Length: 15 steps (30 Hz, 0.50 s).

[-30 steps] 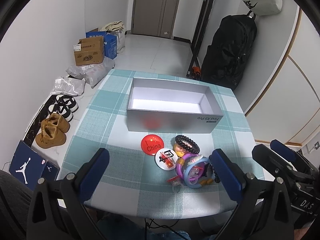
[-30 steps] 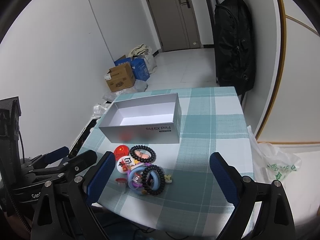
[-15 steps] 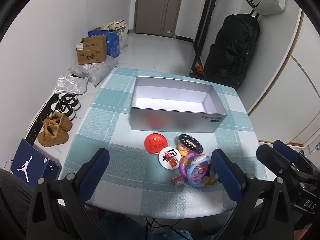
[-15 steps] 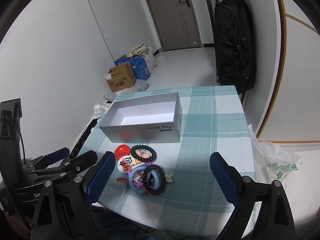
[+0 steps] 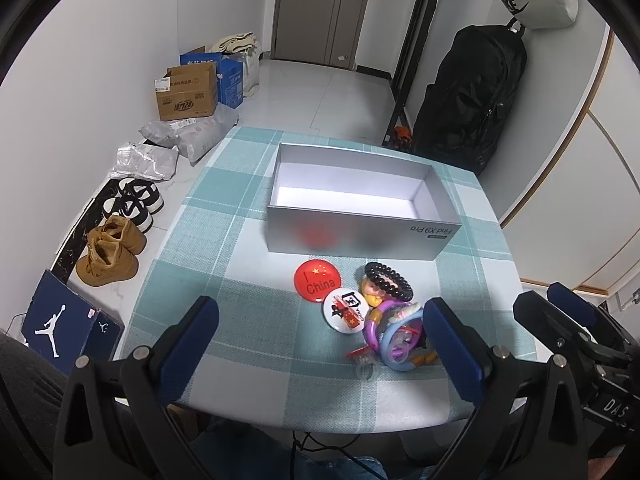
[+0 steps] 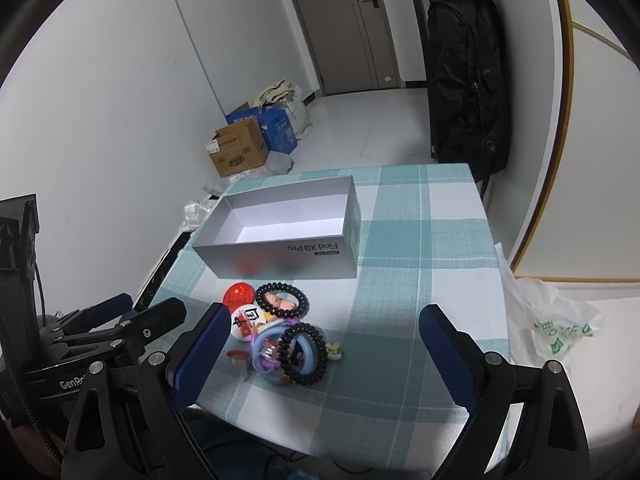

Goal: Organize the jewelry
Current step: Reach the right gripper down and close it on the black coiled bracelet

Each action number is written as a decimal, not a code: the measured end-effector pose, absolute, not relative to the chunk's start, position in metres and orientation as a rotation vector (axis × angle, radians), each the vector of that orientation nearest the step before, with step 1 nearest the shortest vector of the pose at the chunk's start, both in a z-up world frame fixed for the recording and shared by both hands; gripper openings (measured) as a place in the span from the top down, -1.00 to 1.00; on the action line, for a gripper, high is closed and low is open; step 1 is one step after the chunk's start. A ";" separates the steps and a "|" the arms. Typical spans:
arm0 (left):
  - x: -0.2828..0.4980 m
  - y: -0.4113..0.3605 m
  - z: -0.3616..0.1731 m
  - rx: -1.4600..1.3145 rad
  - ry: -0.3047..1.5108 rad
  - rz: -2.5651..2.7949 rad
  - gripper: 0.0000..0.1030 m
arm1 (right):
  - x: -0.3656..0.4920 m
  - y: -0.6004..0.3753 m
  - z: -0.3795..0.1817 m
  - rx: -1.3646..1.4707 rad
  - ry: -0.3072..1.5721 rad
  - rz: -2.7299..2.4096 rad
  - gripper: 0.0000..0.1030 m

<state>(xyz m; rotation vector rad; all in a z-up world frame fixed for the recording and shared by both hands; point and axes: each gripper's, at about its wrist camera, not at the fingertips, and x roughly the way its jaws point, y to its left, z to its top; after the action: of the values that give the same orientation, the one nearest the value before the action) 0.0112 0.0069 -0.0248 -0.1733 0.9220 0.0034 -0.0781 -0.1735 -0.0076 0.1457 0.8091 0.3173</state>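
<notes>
Left gripper (image 5: 320, 340): jaws wide, holding nothing, poised above the near table edge; right gripper (image 6: 326, 344): jaws likewise wide and unladen. Between and just beyond them lies the jewelry heap on the teal-and-white checked tablecloth (image 5: 240, 208) — a black beaded bracelet (image 5: 387, 281) over a small doll figure, a purple and blue plastic bangle cluster (image 5: 394, 338), a black coiled hair tie (image 6: 303, 352), a round red "China" badge (image 5: 318, 286) and a round white badge (image 5: 345, 309). The open grey cardboard box (image 5: 352, 238) stands just behind, interior bare. Recommendation: take one item at a time, starting with the bracelet on top; the bangles interlock — a careless pinch would likely drag the whole tangle.
</notes>
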 end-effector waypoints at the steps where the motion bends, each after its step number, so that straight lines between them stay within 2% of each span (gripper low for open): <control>1: 0.011 0.008 -0.026 -0.170 0.927 0.005 -0.93 | -0.077 -0.173 -0.010 0.143 0.821 0.323 -0.85; 4: 0.012 0.012 -0.031 -0.156 0.946 0.014 -0.93 | -0.074 -0.169 -0.017 0.132 0.862 0.336 -0.79; 10: 0.013 0.031 -0.047 -0.186 1.024 0.036 -0.93 | -0.073 -0.157 -0.042 0.127 0.992 0.411 -0.38; 15: 0.014 0.037 -0.054 -0.207 1.074 0.032 -0.93 | -0.070 -0.150 -0.053 0.124 1.028 0.430 -0.31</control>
<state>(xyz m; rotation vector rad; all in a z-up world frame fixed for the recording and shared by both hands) 0.0140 0.0375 -0.0538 -0.2067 1.0740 0.0324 -0.0700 -0.1500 -0.0529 0.1243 1.0276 0.4296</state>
